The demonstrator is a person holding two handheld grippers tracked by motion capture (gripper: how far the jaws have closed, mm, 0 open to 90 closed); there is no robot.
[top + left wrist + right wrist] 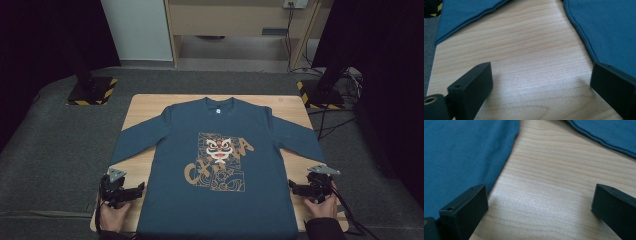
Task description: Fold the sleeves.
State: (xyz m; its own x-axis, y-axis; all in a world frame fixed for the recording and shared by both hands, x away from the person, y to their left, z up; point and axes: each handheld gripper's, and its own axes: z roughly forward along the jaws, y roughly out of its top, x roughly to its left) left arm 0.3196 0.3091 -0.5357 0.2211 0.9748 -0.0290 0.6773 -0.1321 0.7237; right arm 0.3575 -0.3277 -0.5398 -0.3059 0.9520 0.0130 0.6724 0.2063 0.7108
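Lying flat on table: blue shirt. Left tongs & right tongs both released, nothing btwn jaws, flanking shirt's hem.

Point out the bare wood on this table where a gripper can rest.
Bare table shows in two wedges, each between a sleeve and the body of the shirt, beside the left gripper and right gripper, plus both far corners. The middle is covered.
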